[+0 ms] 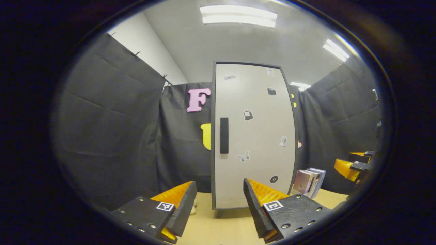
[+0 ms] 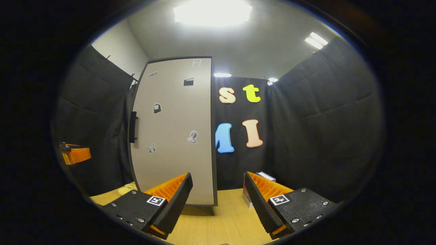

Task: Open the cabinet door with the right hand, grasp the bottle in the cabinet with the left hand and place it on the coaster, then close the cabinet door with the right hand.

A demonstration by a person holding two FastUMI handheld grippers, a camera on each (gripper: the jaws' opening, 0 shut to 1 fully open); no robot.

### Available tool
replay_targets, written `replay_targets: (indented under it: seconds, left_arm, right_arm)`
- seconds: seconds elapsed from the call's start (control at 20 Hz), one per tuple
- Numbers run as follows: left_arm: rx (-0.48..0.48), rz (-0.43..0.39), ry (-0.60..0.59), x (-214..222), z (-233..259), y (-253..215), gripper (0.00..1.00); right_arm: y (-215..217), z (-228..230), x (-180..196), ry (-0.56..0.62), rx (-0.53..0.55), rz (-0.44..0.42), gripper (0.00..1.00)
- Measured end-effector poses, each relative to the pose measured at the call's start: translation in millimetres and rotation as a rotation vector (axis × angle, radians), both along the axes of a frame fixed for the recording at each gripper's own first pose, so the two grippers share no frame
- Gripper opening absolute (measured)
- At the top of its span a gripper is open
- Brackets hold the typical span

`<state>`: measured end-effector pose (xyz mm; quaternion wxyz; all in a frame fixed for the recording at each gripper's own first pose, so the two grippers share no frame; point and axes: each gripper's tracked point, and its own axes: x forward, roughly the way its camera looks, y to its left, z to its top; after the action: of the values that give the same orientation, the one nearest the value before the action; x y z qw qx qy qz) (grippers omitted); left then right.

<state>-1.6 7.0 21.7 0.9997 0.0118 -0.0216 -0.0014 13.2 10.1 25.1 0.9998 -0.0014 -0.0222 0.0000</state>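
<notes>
In the left gripper view we see the cabinet door (image 1: 253,136) shut and straight ahead, standing on the wooden table (image 1: 224,228). Its dark handle (image 1: 224,135) sits near the door's left edge. Our left gripper (image 1: 219,204) is wide open and holds nothing, its fingers apart from the door, well below the handle. Some books (image 1: 310,182) lean just right of the cabinet, and the right gripper (image 1: 354,165) shows at the far right. In the right gripper view, the right gripper (image 2: 218,200) also gapes wide and empty; the door (image 2: 173,132) lies ahead to its left, with the handle (image 2: 133,126) on the door's far left edge. We cannot see the bottle behind the closed door.
</notes>
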Motion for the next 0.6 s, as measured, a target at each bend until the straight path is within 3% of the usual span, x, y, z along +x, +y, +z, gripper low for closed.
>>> replay_targets:
  seconds: [0.6]
  left_arm:
    - [0.024, 0.149, 0.012, -60.2, 0.5, 100.0, 0.79]
  right_arm:
    - [116.7, 55.1, 57.0, -0.062, 0.064, 0.152, 0.95]
